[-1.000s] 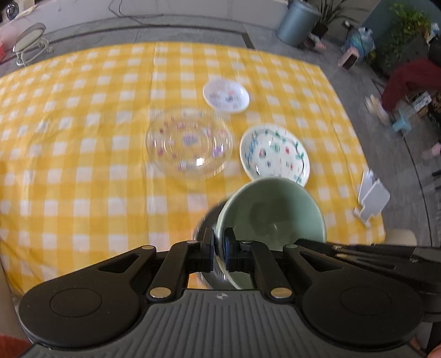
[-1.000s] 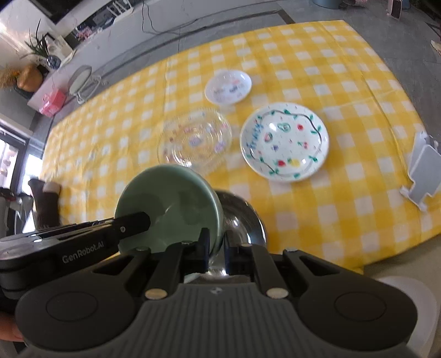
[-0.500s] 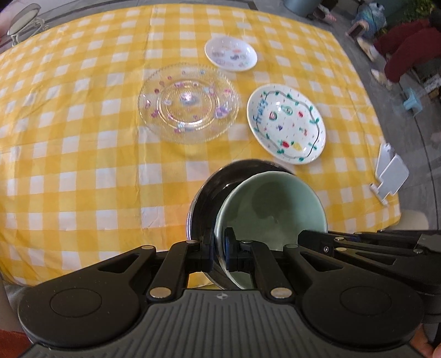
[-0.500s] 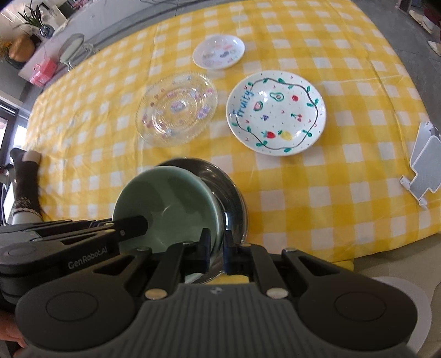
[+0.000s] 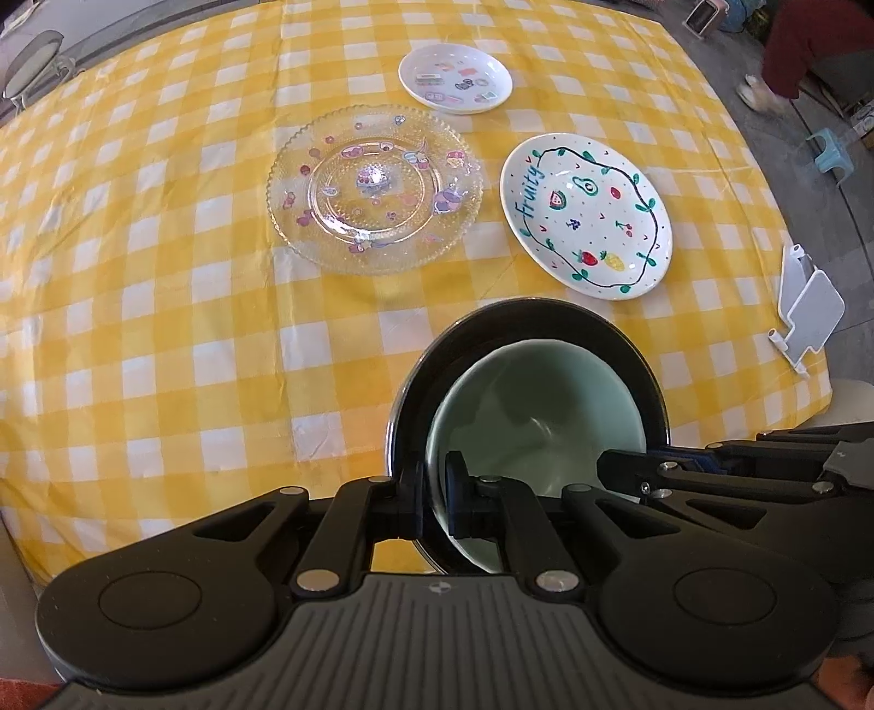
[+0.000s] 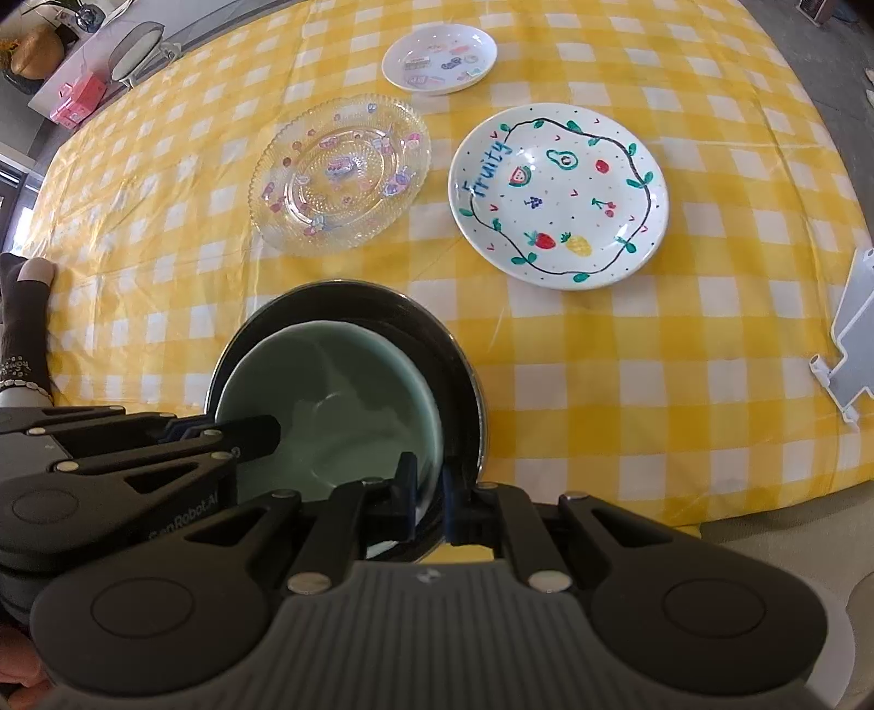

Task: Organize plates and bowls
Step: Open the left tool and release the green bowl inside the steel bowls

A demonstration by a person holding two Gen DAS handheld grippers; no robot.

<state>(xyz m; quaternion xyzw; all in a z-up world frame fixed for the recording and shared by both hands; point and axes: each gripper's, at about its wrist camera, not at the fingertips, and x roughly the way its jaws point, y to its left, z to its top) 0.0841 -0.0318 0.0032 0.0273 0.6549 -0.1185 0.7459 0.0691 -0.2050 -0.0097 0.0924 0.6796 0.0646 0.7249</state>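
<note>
A pale green bowl (image 5: 535, 415) sits inside a dark metal bowl (image 5: 546, 322) near the table's front edge; both also show in the right wrist view, the green bowl (image 6: 328, 404) and the metal bowl (image 6: 437, 349). My left gripper (image 5: 432, 500) is shut on the green bowl's near rim. My right gripper (image 6: 429, 500) is shut on the rims at the right side; which rim it pinches I cannot tell. Farther back lie a clear glass plate (image 5: 374, 188), a white "Fruity" plate (image 5: 587, 216) and a small white dish (image 5: 456, 79).
The table carries a yellow checked cloth (image 5: 164, 327). A white plastic stand (image 5: 805, 306) sits at the right edge. A person in red (image 5: 808, 38) is beyond the far right corner. A small mirror (image 6: 134, 52) stands at the far left.
Both grippers have lowered the green bowl from a tilted, raised pose down into the dark metal bowl. The view has moved forward over the table.
</note>
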